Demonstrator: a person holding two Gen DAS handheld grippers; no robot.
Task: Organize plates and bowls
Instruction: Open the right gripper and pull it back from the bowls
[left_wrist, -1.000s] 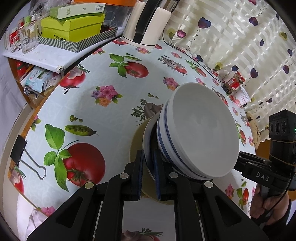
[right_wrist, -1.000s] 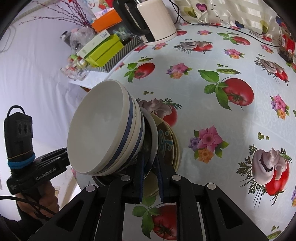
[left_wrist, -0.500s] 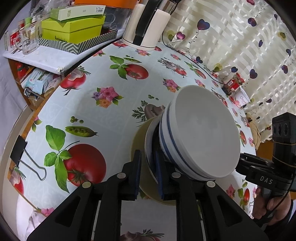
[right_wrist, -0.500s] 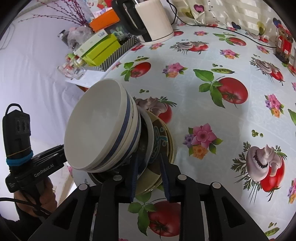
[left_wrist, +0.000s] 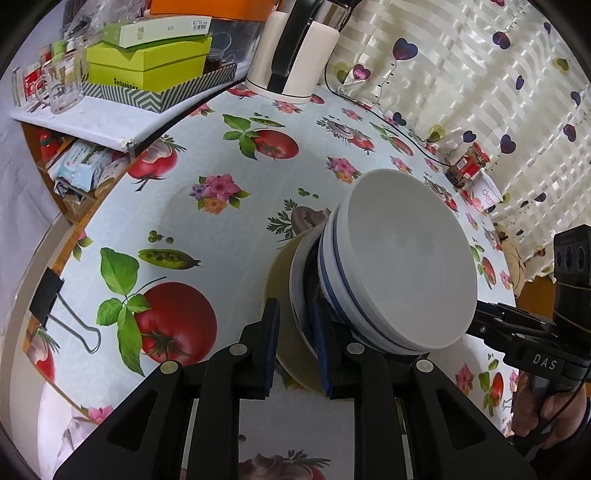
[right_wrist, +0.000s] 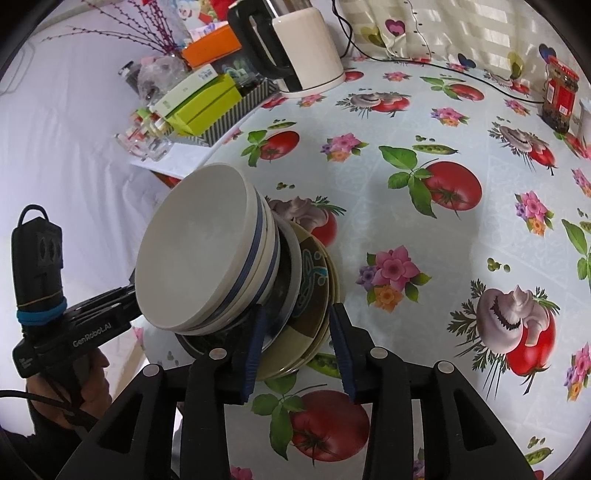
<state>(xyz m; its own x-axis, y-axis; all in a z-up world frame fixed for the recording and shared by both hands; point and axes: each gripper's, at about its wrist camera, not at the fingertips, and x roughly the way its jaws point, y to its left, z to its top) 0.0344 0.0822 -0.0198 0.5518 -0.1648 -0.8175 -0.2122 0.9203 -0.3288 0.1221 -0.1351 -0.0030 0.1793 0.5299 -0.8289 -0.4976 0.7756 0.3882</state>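
A stack of white bowls with blue bands (left_wrist: 399, 273) (right_wrist: 195, 258) sits on several plates (left_wrist: 280, 280) (right_wrist: 314, 284), an olive one lowest, on the flowered tablecloth (left_wrist: 207, 229). My left gripper (left_wrist: 295, 321) straddles the near rim of the plates. Its jaws are opening, and the pads no longer press on the rim. My right gripper (right_wrist: 298, 326) straddles the rim on the opposite side, also opening, with a gap showing beside its right pad. Each gripper shows in the other's view, held in a hand: the right gripper (left_wrist: 517, 332) and the left gripper (right_wrist: 103, 317).
A white kettle (left_wrist: 291, 55) (right_wrist: 303, 48) with its cable stands at the back. Green boxes (left_wrist: 147, 62) and a glass mug (left_wrist: 61, 86) sit on a side shelf. A red-lidded jar (right_wrist: 559, 99) is at the far right, and a binder clip (left_wrist: 55, 306) clamps the table edge.
Both grippers were shut on the plates' rim one second ago; their jaws have since spread apart and let go. The stack stays in place.
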